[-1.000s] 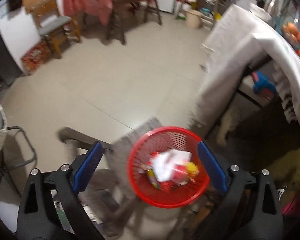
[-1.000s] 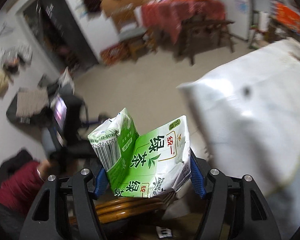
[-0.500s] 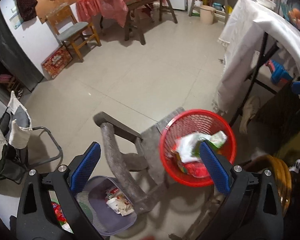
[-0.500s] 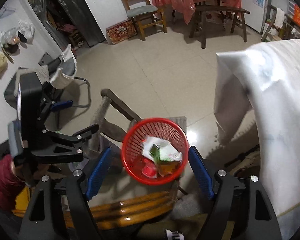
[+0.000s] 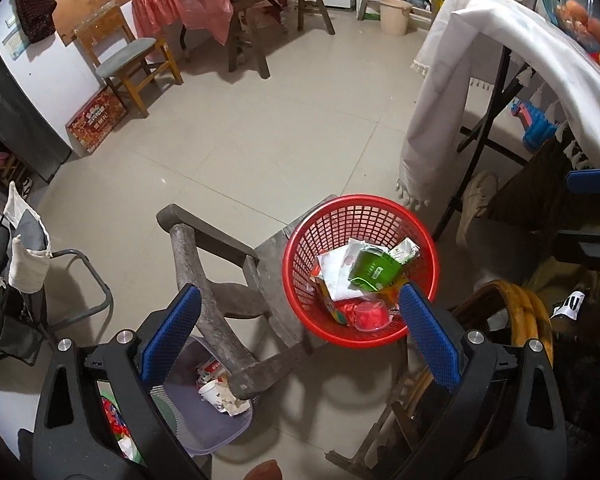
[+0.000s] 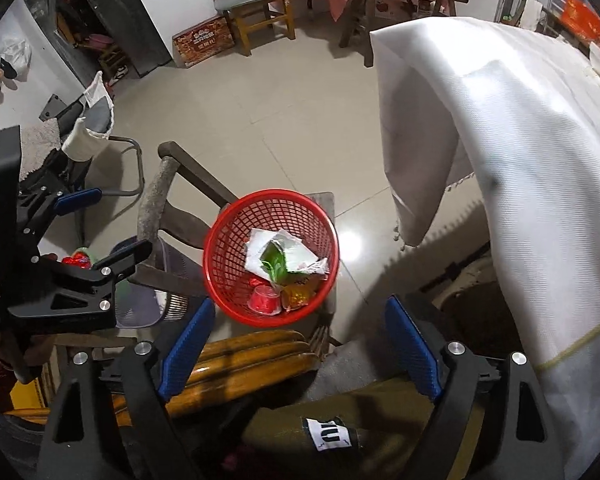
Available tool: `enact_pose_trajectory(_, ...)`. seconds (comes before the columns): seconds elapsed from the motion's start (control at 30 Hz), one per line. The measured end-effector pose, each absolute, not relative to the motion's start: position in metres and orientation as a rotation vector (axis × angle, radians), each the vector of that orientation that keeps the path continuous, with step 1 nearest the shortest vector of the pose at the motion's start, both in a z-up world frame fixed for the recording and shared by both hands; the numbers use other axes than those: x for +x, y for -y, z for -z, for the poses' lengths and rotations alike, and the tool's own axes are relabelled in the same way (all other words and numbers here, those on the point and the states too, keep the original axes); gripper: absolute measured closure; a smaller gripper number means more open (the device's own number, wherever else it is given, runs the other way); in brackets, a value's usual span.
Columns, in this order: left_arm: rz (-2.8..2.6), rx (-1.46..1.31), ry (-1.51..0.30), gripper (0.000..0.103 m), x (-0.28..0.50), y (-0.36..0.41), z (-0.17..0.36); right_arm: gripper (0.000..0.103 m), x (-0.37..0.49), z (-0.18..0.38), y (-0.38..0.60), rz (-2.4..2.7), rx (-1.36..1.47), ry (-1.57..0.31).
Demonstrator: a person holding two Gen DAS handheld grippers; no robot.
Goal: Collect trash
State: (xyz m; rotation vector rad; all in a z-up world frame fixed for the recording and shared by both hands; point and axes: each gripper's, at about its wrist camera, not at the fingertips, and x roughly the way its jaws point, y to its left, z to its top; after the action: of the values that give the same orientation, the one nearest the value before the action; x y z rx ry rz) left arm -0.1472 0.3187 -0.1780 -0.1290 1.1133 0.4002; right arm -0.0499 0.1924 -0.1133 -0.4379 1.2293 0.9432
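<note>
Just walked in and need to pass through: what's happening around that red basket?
A person is collecting trash with a handheld gripper in each hand. The red basket sits on an old wooden chair and already holds a green tea carton, white wrappers and a red cup. The right gripper is above it with nothing between its jaws, which are opening. The left gripper is open and empty too. A grey bin with more trash stands on the floor beside the chair.

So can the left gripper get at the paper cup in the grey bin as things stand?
Probably not straight down. The paper cup lies in the grey bin right against the dark wooden chair's armrest, which crosses above the bin. The left gripper, jaws open, would have to come in from the side.
</note>
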Motion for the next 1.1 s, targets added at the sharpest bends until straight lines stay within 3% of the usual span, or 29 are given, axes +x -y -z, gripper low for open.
enact_pose_trajectory(1.1,-0.381,-0.110,-1.143,0.008,-0.138,-0.304,0.187,0.014,-0.052,0.117,-0.190,-0.928,-0.464,-1.232)
